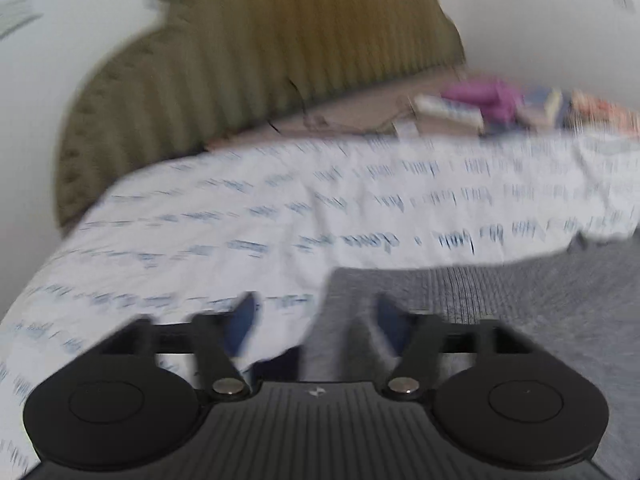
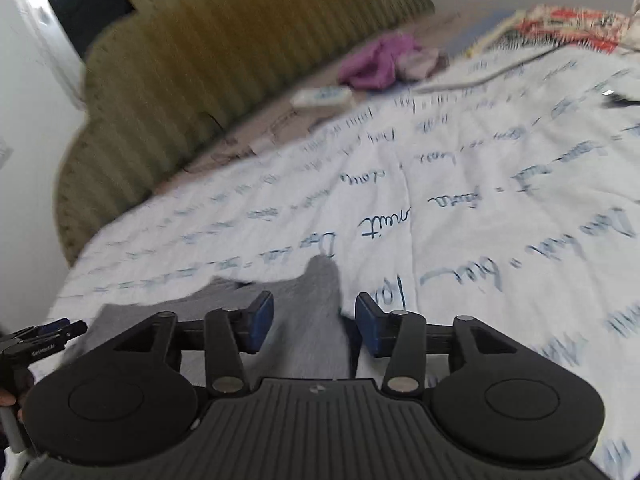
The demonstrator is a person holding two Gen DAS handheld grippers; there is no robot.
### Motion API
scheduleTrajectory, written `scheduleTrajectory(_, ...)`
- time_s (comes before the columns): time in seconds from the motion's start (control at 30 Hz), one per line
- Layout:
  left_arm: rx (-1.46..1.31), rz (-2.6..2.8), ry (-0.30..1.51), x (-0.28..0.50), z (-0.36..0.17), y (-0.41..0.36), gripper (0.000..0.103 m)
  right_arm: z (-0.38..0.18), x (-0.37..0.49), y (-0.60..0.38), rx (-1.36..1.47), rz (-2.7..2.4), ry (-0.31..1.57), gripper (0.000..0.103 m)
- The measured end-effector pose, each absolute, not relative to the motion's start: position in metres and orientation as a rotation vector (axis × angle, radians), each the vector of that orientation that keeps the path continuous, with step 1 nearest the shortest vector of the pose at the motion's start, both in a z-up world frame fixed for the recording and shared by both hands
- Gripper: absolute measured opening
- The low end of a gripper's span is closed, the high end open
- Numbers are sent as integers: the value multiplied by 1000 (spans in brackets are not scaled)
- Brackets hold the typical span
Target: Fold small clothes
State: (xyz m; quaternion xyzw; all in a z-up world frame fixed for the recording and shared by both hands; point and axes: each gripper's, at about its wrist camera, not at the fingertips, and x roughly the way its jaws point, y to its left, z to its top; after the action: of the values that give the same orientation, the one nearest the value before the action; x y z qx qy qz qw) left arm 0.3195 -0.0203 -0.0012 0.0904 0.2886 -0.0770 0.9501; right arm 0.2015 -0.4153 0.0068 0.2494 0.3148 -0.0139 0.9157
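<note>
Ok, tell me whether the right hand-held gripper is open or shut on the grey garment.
Open. The right hand-held gripper has its blue pads standing apart, with the grey garment lying between them, unpinched.

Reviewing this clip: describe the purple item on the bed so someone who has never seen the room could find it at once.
Start at the olive ribbed headboard behind the white bedspread printed with blue handwriting. Along the strip of bare mattress at its foot lies a crumpled purple cloth, beside a paler bundle. It is the only vivid purple thing there, far from the grey garment by the grippers.
</note>
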Motion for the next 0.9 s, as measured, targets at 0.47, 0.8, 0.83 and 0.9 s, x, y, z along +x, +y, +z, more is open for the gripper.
scheduleTrajectory(0.47,-726,-126,728,157,-37,117,77,-26,11,-387,810,-14,675,67)
scheduleTrajectory(0.8,-872,-213,791,177,-60,83,76,-45,51,-355,1001,48,645,67)
scheduleTrajectory(0.83,-878,-208,794,180,-61,83,76,-49,56,-354,1033,40,632,66)
scheduleTrajectory(0.9,-864,-212,786,184,-62,81,76,-52,64,-353,1067,29,597,64)
